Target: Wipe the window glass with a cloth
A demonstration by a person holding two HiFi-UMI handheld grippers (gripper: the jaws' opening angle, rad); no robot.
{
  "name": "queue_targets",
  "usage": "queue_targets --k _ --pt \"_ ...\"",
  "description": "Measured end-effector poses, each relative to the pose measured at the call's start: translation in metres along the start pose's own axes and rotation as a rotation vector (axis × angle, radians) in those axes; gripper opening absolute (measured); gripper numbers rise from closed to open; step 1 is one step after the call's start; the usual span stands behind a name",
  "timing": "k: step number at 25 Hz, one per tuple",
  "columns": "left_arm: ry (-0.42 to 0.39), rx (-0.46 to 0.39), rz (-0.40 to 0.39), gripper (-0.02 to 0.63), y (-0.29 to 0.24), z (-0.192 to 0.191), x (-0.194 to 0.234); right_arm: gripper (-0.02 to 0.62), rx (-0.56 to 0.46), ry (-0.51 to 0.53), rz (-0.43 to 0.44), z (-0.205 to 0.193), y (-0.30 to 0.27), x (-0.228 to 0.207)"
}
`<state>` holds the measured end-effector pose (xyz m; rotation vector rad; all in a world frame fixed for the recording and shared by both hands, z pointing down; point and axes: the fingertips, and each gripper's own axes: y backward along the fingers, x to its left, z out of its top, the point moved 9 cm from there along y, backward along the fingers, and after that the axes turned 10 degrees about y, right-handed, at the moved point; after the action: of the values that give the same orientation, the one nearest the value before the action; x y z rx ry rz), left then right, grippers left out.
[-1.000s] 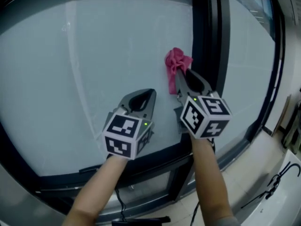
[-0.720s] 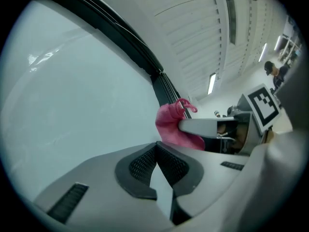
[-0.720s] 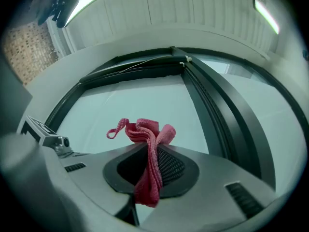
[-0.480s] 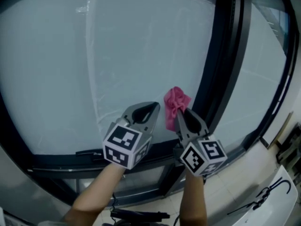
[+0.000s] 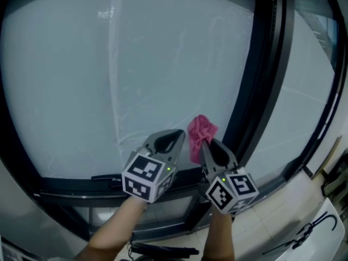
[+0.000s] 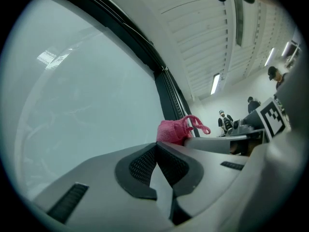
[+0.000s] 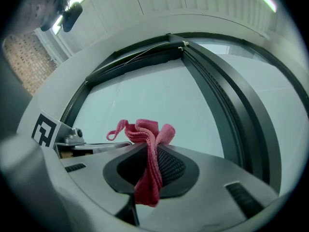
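right hand-held gripper (image 5: 202, 143) pinches pink cloth (image 5: 199, 134), bunched end up against window glass (image 5: 163, 80).

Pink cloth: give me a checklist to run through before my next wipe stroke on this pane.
1. Grip on the cloth: ok, pinched in the shut right claw, with a bunch sticking past the tips.
2. Contact with the window glass: cannot tell; the cloth lies over the pane's lower right part, but the touch itself is not visible.
3. Path clear of the left claw: ok, it is shut and empty, just left of the cloth.
4. Room to stroke: ok up and to the left; the dark frame post stands close on the right.
5. Glass clean: not ok, a long vertical streak shows.
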<state>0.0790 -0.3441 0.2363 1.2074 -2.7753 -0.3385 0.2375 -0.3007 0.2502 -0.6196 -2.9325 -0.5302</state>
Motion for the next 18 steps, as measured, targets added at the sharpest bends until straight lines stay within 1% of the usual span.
queue_targets --k 9,18 --pt "0.012 0.004 0.021 0.005 0.0056 -0.0039 -0.0008 0.052 0.003 -0.033 0.028 -0.0059 0.0035 0.0032" --pt "0.013 0.005 0.032 0.005 0.0083 -0.0047 -0.0002 0.052 0.000 -0.023 0.051 -0.0039 0.0023 0.0054"
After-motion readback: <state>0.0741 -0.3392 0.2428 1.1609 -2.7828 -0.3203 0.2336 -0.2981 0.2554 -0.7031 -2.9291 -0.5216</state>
